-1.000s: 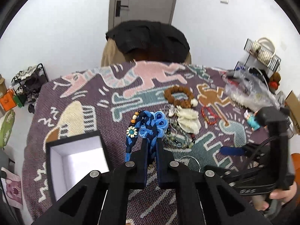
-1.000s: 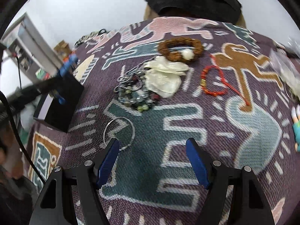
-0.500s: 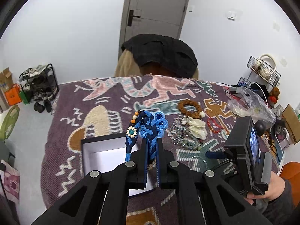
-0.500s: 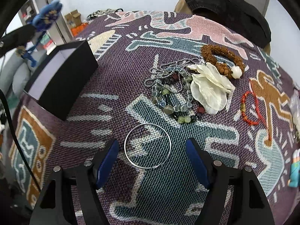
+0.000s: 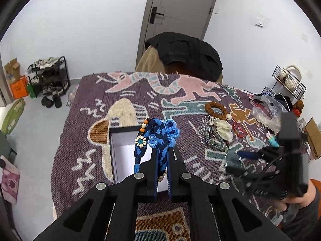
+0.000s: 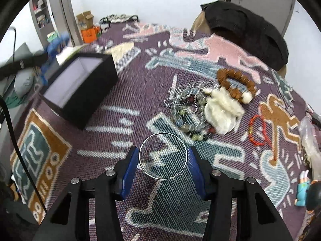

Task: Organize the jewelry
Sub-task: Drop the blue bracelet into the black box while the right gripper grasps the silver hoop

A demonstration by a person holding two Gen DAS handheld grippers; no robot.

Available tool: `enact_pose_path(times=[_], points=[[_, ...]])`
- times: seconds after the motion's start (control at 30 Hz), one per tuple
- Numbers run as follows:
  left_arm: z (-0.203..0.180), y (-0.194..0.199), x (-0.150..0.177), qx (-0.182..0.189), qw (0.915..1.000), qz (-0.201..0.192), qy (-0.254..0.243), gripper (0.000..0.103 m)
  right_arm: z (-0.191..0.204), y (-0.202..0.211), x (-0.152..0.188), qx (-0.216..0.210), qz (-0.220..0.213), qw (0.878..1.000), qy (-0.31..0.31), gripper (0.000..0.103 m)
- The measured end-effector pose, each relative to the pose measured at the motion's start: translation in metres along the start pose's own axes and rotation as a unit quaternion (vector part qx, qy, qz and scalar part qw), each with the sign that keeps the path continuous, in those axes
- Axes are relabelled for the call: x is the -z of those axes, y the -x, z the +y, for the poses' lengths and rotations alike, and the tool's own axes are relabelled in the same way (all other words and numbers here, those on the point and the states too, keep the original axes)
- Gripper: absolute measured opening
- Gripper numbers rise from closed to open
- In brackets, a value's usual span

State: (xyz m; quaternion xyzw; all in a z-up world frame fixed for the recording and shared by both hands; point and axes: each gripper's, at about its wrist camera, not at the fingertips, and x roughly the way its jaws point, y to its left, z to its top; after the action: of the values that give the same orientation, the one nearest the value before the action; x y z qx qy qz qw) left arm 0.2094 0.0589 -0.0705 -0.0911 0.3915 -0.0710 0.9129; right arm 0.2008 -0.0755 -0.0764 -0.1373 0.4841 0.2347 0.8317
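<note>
My left gripper (image 5: 161, 154) is shut on a blue braided fabric necklace (image 5: 158, 136) with a beaded flower, held above the black box with white lining (image 5: 120, 152). The box also shows in the right wrist view (image 6: 80, 88), at the left. My right gripper (image 6: 163, 160) is open, its blue pads on either side of a thin silver hoop (image 6: 163, 155) lying on the cloth. Beyond lie a grey bead strand (image 6: 186, 118), a white shell piece (image 6: 220, 110), a brown bead bracelet (image 6: 236, 80) and a red bead bracelet (image 6: 256, 129).
A patterned purple cloth (image 6: 140, 80) covers the table. A chair with a black garment (image 5: 186, 54) stands at the far edge. A clear plastic bag (image 5: 266, 112) and a small figurine (image 6: 303, 188) lie at the right. A shoe rack (image 5: 48, 78) stands on the floor at left.
My left gripper has risen and pulled back with the necklace, now over the box. My right gripper has moved left and forward until the silver hoop lies between its open fingers.
</note>
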Motion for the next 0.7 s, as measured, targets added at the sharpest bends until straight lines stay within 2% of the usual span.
enact_pose_path(times=[0.3, 0.53, 0.6, 0.67, 0.7], points=[[0.02, 0.017, -0.001, 0.01, 0.999, -0.012, 0.042, 0.011, 0.02, 0.044, -0.033, -0.016, -0.05, 0.999, 0.002, 0.051], [0.047, 0.04, 0.007, -0.004, 0.9973, -0.027, 0.069, 0.014, 0.046, 0.049, -0.057, -0.037, -0.068, 0.997, 0.012, 0.051], [0.054, 0.044, 0.011, -0.006, 0.997, -0.027, 0.072, 0.029, 0.054, 0.045, -0.063, -0.043, -0.069, 0.997, 0.018, 0.051], [0.06, 0.049, 0.014, -0.01, 0.9964, -0.035, 0.076, 0.076, 0.065, 0.042, -0.069, -0.048, -0.068, 0.996, 0.025, 0.051], [0.064, 0.056, 0.017, -0.013, 0.9956, -0.05, 0.079, 0.084, 0.071, 0.039, -0.072, -0.051, -0.066, 0.996, 0.029, 0.051]])
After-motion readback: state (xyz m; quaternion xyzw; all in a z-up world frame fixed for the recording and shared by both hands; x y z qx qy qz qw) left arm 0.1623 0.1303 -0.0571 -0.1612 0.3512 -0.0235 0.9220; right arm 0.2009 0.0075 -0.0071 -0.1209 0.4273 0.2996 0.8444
